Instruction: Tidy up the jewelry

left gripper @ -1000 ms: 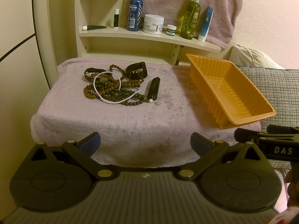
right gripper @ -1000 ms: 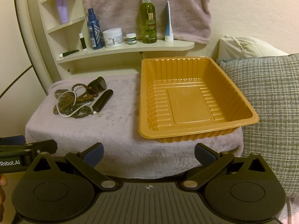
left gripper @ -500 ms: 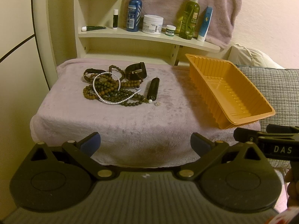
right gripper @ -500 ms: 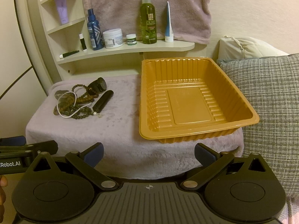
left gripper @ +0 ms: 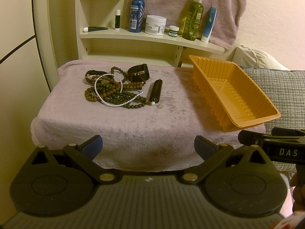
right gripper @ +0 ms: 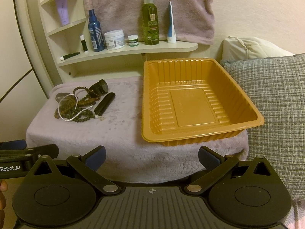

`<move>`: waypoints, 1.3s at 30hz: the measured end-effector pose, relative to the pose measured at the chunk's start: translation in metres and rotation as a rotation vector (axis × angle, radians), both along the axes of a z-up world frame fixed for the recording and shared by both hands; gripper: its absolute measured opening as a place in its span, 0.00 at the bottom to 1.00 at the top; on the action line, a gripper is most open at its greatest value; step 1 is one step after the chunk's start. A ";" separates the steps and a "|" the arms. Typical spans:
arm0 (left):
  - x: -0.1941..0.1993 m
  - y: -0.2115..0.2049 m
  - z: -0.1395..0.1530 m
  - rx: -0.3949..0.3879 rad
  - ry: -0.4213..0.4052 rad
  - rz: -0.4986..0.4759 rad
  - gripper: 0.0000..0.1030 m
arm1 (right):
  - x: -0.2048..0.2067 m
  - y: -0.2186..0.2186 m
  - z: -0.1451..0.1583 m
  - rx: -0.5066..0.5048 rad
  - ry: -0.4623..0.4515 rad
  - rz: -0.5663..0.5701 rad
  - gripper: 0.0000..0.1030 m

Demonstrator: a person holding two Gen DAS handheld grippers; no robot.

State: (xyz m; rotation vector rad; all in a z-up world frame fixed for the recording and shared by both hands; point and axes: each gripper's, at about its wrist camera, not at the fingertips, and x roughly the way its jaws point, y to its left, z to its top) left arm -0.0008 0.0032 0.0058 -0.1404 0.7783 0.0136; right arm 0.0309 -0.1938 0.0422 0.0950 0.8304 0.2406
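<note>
A low table (left gripper: 114, 129) draped in a plush mauve towel carries everything the task concerns. On its right half sits an empty orange ribbed plastic tray (right gripper: 192, 106), its long axis running away from the cameras toward the cream wall shelf (left gripper: 152, 38) of bottles and jars. A grey checked cushion (right gripper: 276, 105) presses against the tray's right side.

On the table's left half, well apart from the tray, lies a tangled heap of brown wooden bead strands (left gripper: 114, 89), with a white pearl string (left gripper: 106, 95) looped over it and a dark watch (left gripper: 138, 73) at its far edge. Just right of the heap rests a black cylindrical tube (left gripper: 156, 91), its long axis pointing almost straight away from the tongs, near end toward the cameras. Beside that end lie 1 loose pearl (left gripper: 152, 103) and a small clear stud (left gripper: 159, 106).

The left tongs (left gripper: 148, 147) and right tongs (right gripper: 151, 153) both hover short of the table's front edge, fingers spread wide and holding nothing. The heap lies ahead and slightly left of the left tongs, making that hand the nearer 1; the tray lies straight ahead of the right tongs. The sorting appears not yet begun.
</note>
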 end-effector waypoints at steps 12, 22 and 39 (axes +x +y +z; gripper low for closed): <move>0.000 0.000 0.000 0.000 0.001 0.002 0.98 | -0.002 -0.001 -0.001 0.009 0.001 -0.006 0.99; 0.000 0.006 0.002 -0.076 -0.016 0.010 0.98 | -0.002 -0.012 -0.001 0.057 -0.014 -0.038 0.99; 0.027 0.031 -0.004 -0.282 -0.094 0.070 0.99 | 0.018 -0.119 -0.005 0.164 -0.189 -0.327 0.75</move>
